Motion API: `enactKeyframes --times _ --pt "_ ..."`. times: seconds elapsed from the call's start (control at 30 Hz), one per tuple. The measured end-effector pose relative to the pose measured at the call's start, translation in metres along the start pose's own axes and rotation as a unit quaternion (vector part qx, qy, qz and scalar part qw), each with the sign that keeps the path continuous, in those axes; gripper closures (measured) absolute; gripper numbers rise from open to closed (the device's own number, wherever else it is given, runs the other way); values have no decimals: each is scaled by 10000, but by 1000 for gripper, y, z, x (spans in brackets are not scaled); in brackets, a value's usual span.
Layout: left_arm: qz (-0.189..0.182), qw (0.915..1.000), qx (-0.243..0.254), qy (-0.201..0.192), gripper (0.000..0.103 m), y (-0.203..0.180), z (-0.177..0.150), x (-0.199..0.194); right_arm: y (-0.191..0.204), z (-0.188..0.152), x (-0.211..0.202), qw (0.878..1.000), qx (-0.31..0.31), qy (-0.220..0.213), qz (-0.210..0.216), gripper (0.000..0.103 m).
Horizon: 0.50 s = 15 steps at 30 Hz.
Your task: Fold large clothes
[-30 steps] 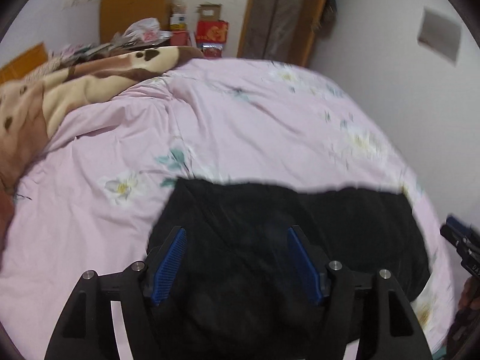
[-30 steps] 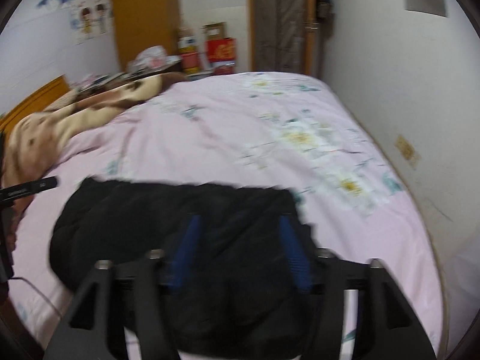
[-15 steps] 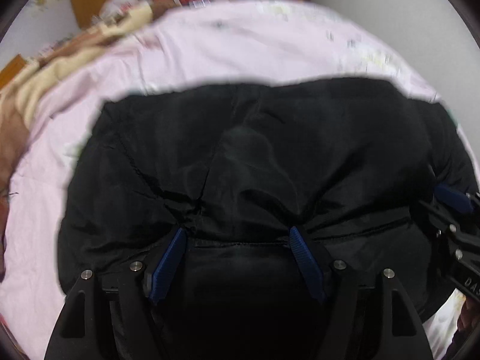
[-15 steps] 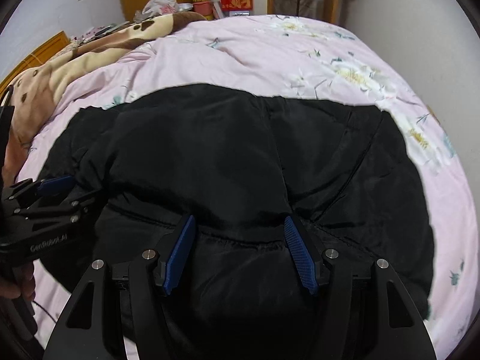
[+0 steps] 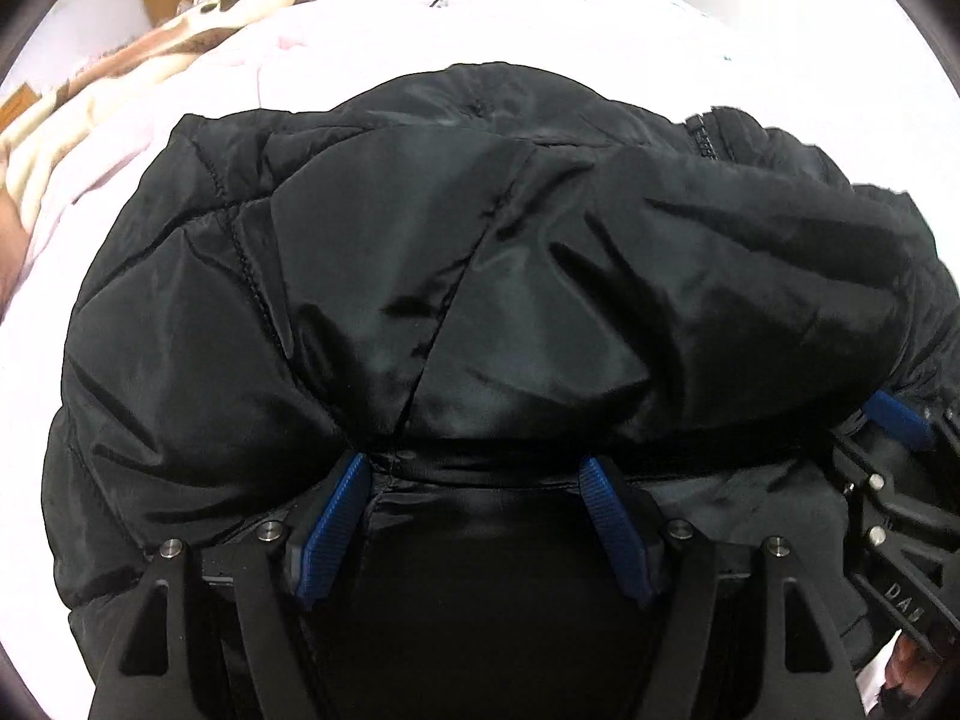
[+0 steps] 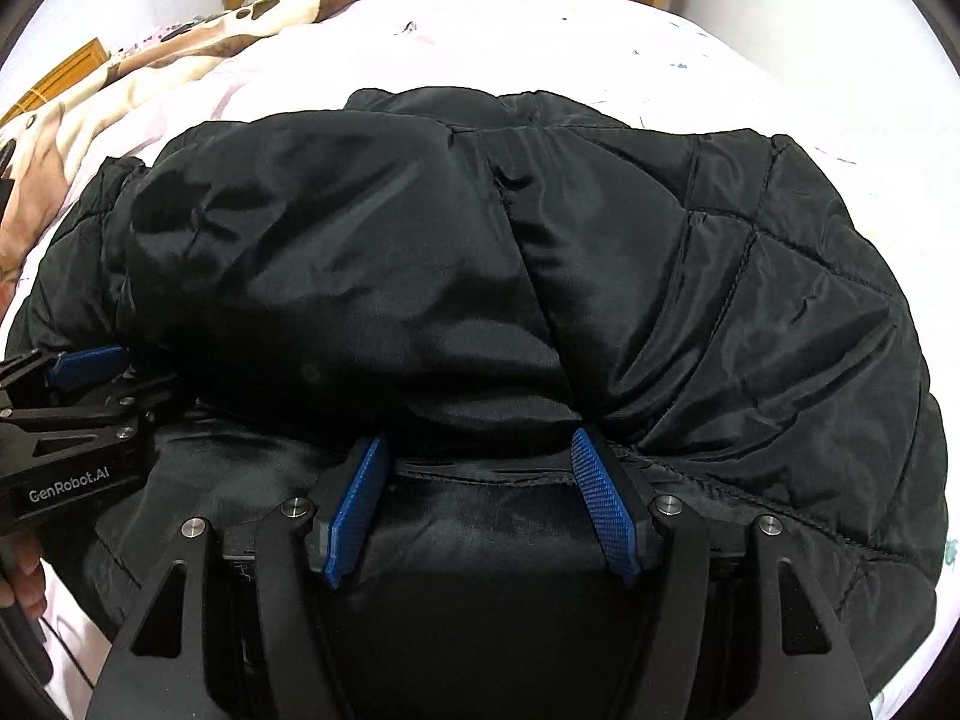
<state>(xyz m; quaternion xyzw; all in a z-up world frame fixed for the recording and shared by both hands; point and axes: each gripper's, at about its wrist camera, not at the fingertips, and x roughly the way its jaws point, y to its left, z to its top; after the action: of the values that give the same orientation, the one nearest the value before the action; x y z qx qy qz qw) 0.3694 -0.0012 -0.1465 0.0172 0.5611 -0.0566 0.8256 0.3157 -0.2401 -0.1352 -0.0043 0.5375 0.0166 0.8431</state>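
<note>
Between the spread jaws of the left gripper a black padded jacket bulges, hem edge at the blue pads | jacket lies on the pink bedsheet ahead of both | right gripper gapes wide too, fabric bunched between its fingertips
</note>
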Motion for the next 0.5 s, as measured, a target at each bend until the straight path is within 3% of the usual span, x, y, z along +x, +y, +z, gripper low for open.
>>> enactKeyframes --times 0.13,0.2,0.27,0.33,0.43,0.5 --pt "-330 9994 -44 52 31 7 7 -26 -2 16 -19 9991 -28 359 235 39" --pt "-471 9989 -52 -51 32 17 13 -44 -10 29 -43 9991 69 204 372 39" --pt "-30 9990 82 -432 32 23 19 -63 -15 39 -68 9994 120 -328 86 39" --pt "371 9971 161 -652 32 29 24 -70 -17 47 -77 9982 128 -566 -167 39" --pt "670 9960 -23 -584 32 47 32 -58 -20 54 -48 9997 103 -75 -215 39" --pt "570 9973 -194 -410 31 59 33 -40 -24 51 -23 9997 80 79 -215 39"
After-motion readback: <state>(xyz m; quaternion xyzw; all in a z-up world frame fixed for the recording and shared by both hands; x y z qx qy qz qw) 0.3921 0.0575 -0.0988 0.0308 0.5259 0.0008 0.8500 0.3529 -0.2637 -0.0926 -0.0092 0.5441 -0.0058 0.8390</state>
